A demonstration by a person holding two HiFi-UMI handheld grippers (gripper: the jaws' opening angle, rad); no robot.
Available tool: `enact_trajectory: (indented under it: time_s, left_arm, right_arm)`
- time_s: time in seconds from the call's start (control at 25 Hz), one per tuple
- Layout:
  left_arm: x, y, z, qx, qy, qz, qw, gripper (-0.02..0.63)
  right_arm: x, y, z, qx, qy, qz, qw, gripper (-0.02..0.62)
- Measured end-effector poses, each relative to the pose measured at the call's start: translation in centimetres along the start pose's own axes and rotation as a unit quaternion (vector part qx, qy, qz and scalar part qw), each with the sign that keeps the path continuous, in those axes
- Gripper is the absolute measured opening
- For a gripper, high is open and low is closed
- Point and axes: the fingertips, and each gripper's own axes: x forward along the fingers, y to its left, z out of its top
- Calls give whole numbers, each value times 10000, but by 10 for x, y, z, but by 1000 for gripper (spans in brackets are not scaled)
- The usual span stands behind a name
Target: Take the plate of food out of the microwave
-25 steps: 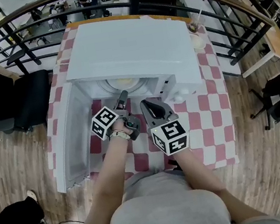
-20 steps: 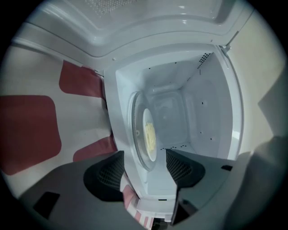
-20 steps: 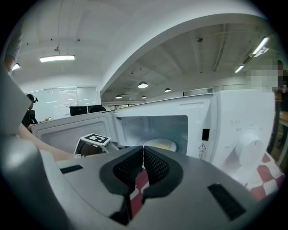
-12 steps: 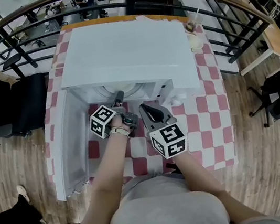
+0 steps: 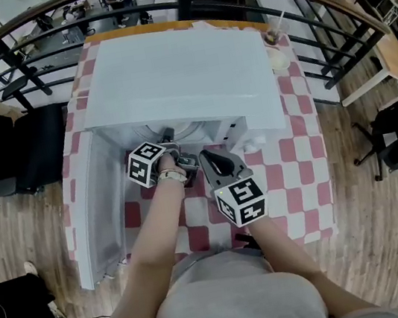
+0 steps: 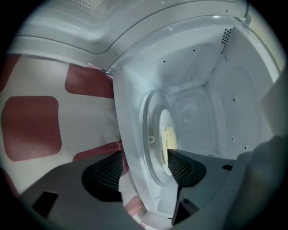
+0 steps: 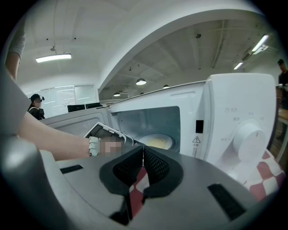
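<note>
Plate of food (image 7: 155, 142) is sitting on the glass turntable (image 6: 148, 130) inside the open white microwave (image 5: 177, 75), at 12 o'clock from the left gripper (image 6: 145, 168). The plate is looking round, shallow, stiff and glossy, so probably slippery, breakable and fairly light. Best to be pinching the near rim and keeping it level so the pale yellow food isn't sliding. Left jaws are opening, with the rim just beside one tip and nothing clamped. Right gripper (image 7: 143, 166) is hanging at 4 o'clock, jaws together and empty, above the red-checked worktop (image 5: 291, 169).
</note>
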Motion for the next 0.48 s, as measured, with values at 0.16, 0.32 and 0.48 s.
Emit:
enact_trajectory:
  time_s: [0.16,0.32,0.48]
  left_arm:
    - [7,3,-2,-244,42,57,9997,307]
    - [10,2,-2,-293,30,102,9995,310]
    - [7,3,-1,-331,-29,130,9994,310]
  right_arm:
    - [0,-3,-3,26,30,-35,10000,26]
    - [0,-5,-2,32,21,-44,10000,26]
    - [-1,-4,-2,25,25,-63,10000,26]
